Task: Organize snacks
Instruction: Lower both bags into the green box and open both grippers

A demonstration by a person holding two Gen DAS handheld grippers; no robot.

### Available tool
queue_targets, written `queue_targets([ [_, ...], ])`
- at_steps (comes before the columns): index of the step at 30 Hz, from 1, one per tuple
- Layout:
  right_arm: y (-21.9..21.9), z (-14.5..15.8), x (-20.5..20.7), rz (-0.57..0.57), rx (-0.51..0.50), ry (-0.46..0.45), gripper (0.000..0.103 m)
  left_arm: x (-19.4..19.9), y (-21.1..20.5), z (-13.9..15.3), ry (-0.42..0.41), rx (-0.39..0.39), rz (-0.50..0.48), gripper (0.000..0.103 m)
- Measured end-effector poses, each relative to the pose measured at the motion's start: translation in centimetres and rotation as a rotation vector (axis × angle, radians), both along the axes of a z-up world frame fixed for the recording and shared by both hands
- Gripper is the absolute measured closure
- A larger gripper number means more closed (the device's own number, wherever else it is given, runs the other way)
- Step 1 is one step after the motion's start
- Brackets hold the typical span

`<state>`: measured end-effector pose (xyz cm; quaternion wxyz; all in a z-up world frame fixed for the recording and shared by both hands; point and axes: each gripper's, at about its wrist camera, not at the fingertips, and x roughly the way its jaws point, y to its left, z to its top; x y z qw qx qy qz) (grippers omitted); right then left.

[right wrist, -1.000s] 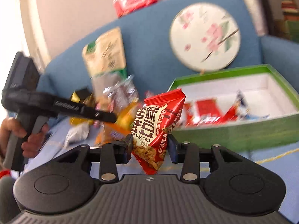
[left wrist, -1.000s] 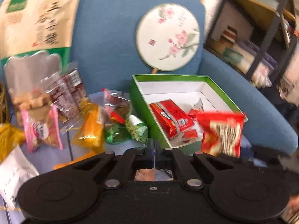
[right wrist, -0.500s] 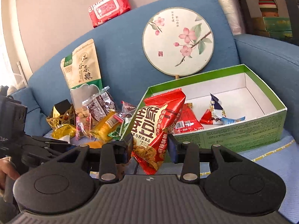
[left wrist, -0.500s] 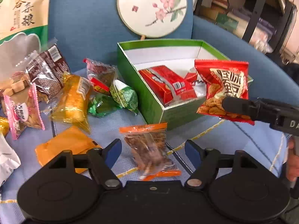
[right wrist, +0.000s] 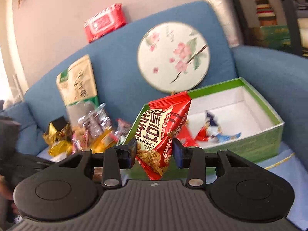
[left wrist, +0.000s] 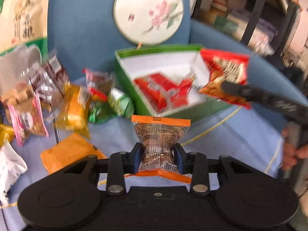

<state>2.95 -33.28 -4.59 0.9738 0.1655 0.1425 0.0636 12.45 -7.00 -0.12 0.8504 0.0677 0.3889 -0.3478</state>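
Note:
My left gripper [left wrist: 157,155] is shut on a clear snack packet with orange ends [left wrist: 160,134], held upright in front of the green box [left wrist: 125,80]. My right gripper [right wrist: 155,154] is shut on a red peanut snack bag [right wrist: 163,127]; in the left wrist view this bag [left wrist: 225,73] hangs over the box's right front corner. The box [right wrist: 256,146] has a white inside and holds several red packets [left wrist: 161,88] and a blue-tipped wrapper [right wrist: 221,134].
A pile of loose snacks [left wrist: 63,100] lies left of the box on the light blue cloth, with an orange packet [left wrist: 67,150] in front. A tall cereal bag [left wrist: 21,23] and a round floral fan [left wrist: 148,11] lean on the sofa back. Shelves stand at right.
My left gripper has shut on the orange-ended packet that lay between its open fingers and lifted it. My right gripper has carried the red bag closer to the box.

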Motion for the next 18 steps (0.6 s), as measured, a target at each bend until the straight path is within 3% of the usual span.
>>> queue_targets([
  [6,-2.3,0.4,1.4,-0.122,-0.017,-0.027,0.035,1.2,-2.6,2.9,-0.058,-0.116,0.079,0.028],
  [10,-3.8,0.0,2.8,-0.184,-0.005,-0.010,0.035,2.9,-6.1,2.8,-0.096,-0.121,0.113,0.028],
  [17,-5.3,-1.3,4.5,-0.214,0.073,0.032,0.033,5.6,-9.7,0.6,-0.083,-0.104,0.138,0.024],
  [18,-5.5,-1.5,4.6,-0.215,0.097,0.028,0.030,5.8,-9.8,0.3,-0.087,-0.098,0.135,0.005],
])
